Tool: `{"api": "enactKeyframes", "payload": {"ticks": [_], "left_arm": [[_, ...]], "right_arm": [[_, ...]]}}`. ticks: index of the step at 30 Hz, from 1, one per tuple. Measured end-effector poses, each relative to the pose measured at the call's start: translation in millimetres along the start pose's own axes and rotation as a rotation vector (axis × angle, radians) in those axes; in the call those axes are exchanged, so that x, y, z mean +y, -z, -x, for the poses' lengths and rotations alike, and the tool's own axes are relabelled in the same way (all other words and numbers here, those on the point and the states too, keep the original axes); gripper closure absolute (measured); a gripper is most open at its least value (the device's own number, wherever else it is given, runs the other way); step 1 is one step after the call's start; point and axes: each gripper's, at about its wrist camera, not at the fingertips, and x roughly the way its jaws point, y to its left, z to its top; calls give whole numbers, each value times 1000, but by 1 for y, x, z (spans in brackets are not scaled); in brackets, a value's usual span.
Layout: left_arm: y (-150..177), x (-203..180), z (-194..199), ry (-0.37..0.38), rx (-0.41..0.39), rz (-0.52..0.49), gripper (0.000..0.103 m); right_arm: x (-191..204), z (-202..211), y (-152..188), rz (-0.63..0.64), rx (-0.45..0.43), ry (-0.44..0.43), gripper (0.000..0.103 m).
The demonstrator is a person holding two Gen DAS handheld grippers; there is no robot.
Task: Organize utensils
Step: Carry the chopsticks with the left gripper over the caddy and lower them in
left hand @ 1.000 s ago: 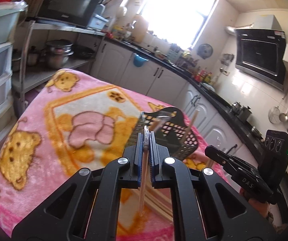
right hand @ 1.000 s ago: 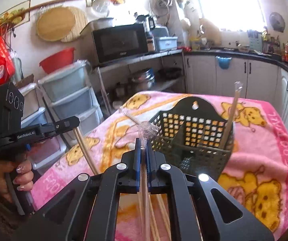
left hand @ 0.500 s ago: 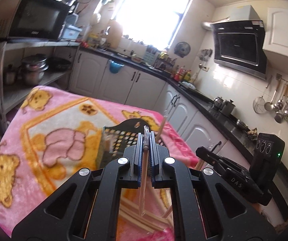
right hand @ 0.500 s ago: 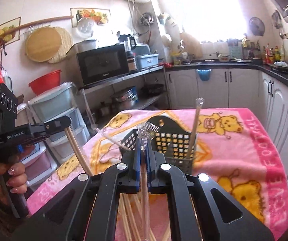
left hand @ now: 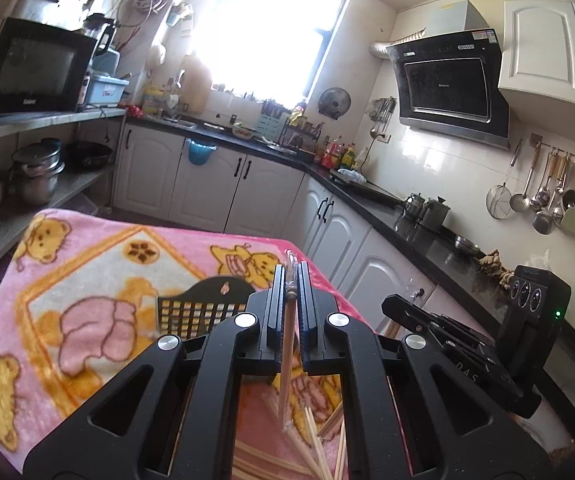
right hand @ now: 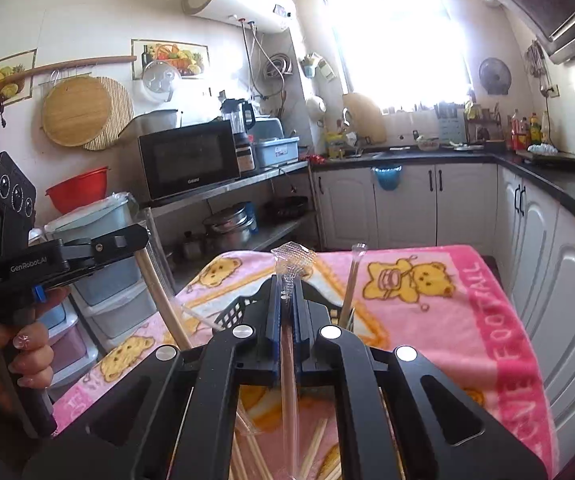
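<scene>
A home kitchen is shown: a range hood (left hand: 445,84), white cabinets (left hand: 243,192), a microwave (right hand: 189,158) (on a shelf) and hanging ladles (left hand: 543,196) are seen.

The left gripper (left hand: 290,280) pinches a wrapped chopstick (left hand: 287,344) above the pink blanket (left hand: 99,264), the black basket (left hand: 199,308) just beyond.

Basket (left hand: 199,312) on blanket (left hand: 99,276), chopsticks (left hand: 319,444) nearer.
</scene>
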Motion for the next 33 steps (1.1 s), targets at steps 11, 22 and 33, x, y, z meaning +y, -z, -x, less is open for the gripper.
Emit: {"api": "enactKeyframes", "payload": {"ticks": [11, 22, 33], "left_arm": [[-38, -12, -14, -33, -59, -75, 100], [-65, -13, -34, -107, -88, -132, 100], [-61, 5, -59, -153, -74, -108, 100]], "right_arm": [[1, -8, -38, 52, -67, 1, 98], [-3, -34, -83, 56, -148, -4, 98], [-3, -66, -89, 120, -207, 43, 98]]}}
